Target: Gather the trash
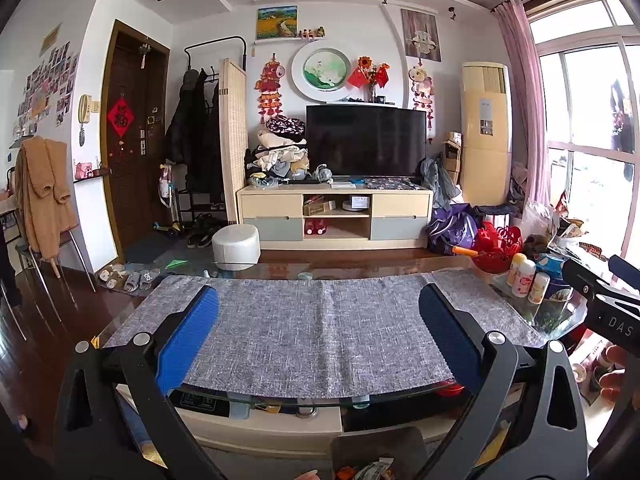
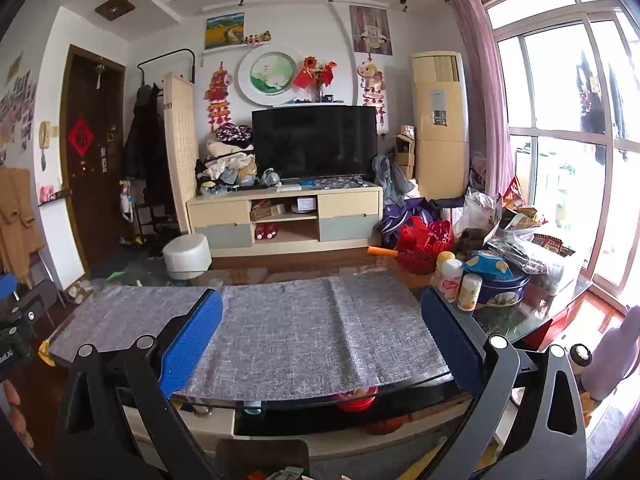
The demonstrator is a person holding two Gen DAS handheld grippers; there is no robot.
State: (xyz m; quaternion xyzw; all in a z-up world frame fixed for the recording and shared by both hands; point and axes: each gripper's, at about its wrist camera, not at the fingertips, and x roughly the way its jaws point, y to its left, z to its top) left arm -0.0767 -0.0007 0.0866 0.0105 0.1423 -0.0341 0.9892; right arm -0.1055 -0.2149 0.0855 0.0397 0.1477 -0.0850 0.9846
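We see our right gripper [image 2: 320,332] held with its blue pads [image 2: 192,340] spread wide over the grey cloth [image 2: 304,328] on the glass table [image 2: 516,328], with small bottles [image 2: 450,280] and a blue tin [image 2: 502,290] standing just beyond the right pad.

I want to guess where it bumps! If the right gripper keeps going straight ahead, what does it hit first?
Probably nothing soon. The right gripper is open and points out over the grey cloth on the glass table. It seems to pass above the cloth, heading toward the TV stand, though height is hard to judge.
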